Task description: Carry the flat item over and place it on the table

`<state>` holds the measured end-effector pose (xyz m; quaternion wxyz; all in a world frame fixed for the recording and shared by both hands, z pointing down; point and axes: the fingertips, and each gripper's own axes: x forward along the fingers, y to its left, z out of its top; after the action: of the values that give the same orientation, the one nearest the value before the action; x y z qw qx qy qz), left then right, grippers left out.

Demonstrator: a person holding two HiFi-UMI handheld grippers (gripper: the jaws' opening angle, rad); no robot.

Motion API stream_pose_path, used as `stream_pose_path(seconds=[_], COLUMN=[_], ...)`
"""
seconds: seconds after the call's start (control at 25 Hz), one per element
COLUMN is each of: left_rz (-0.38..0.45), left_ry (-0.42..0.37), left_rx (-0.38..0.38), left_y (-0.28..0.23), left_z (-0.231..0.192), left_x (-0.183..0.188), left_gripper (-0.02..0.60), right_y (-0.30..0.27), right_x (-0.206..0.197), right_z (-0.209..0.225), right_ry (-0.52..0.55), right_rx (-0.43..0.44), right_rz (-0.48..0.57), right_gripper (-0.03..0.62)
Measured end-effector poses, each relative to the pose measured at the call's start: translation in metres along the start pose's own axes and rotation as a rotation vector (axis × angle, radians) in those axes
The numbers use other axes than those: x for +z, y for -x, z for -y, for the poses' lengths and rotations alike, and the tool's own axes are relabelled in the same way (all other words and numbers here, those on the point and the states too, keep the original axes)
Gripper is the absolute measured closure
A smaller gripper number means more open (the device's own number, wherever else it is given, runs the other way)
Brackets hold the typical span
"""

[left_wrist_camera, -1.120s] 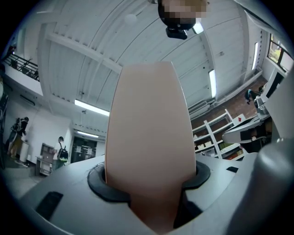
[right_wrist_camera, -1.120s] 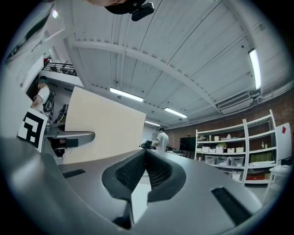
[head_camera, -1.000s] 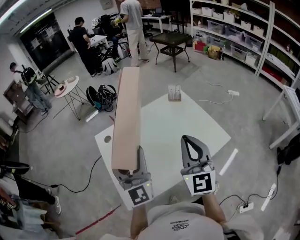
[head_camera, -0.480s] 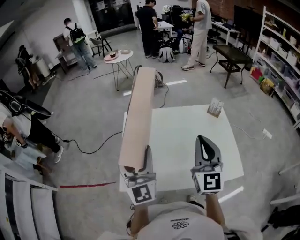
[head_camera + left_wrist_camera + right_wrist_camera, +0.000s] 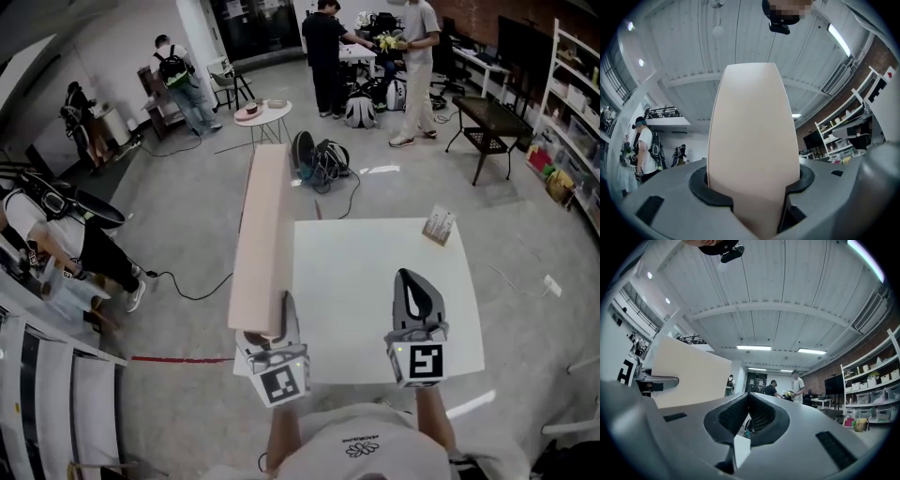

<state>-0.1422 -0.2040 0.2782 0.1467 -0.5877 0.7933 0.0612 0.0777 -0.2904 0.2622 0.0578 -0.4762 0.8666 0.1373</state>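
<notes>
While my left tongs (image 5: 270, 328) grip the long flat board (image 5: 262, 225) by its near end, over the left edge of the tabletop (image 5: 366, 281), my right tongs (image 5: 412, 278) are closed and empty.

right gripper (image 5: 749, 395) jaws are closed, tips touching, empty; flat board (image 5: 689, 376) stands at left of frame; shelves (image 5: 874, 397) far right
</notes>
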Motion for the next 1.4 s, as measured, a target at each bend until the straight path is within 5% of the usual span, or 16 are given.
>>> stream_pose_path(seconds=[0.52,0.72,1.04,1.4], left_rz=[0.009,-0.029,-0.039,-0.078], left_ry=[-0.105,-0.491,-0.732,-1.042], left_rx=[0.004,-0.081,-0.1,-0.23], left_y=[-0.003,-0.008,-0.019,-0.035], left_z=[0.003,0.018,0.036,0.05], left_x=[-0.002,-0.004,-0.02,-0.046], left_gripper=[0.284,0.284,0.284,0.284], right_y=[0.007,0.011,0.021,0.029], right_x=[-0.024,-0.016,-0.021,-0.021], right_z=[0.006,0.003,0.008,0.013], right_ry=[-0.031,0.008,0.041,0.056], right_rx=[-0.039,-0.034,-0.063,-0.076], right_rz=[-0.071,-0.047,-0.096,-0.102], right_gripper=[0.582,0.582,0.582,0.582])
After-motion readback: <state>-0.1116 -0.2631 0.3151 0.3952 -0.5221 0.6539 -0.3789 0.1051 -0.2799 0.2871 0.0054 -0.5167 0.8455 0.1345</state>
